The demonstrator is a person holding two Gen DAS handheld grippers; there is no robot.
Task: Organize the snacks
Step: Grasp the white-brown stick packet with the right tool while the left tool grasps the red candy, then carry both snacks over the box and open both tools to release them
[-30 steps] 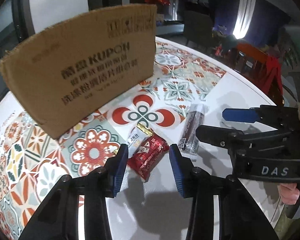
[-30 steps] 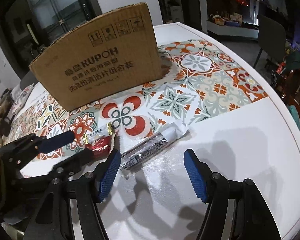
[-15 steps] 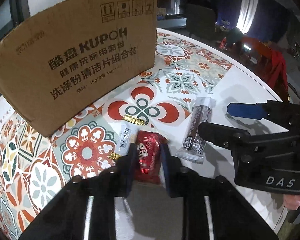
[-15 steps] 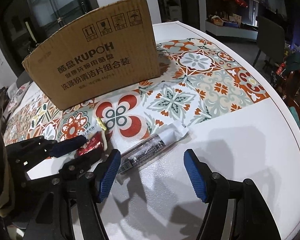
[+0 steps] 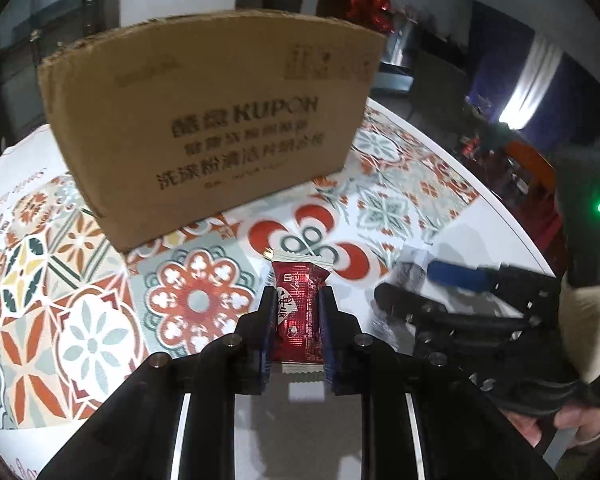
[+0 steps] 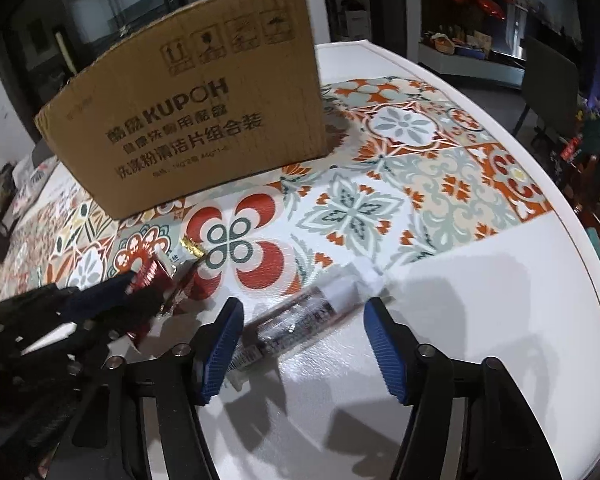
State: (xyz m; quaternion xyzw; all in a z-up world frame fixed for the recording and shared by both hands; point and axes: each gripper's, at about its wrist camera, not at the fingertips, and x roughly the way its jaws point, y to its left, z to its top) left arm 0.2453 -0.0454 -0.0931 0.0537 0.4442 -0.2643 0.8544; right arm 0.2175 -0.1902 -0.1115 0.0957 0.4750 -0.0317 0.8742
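Left hand-held gripper [image 5: 298,312] clamped on red packet [image 5: 298,304]; right hand-held gripper [image 6: 304,344] spread astride dark stick pack [image 6: 300,320], lying diagonally between fingers; box [image 6: 196,128] beyond.

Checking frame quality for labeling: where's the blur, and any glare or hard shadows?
Left wrist: cardboard box print and right gripper motion-smeared, red snack packet sharp. Right wrist: box text readable, left gripper blurred, gripper shadows and sheen on white table.
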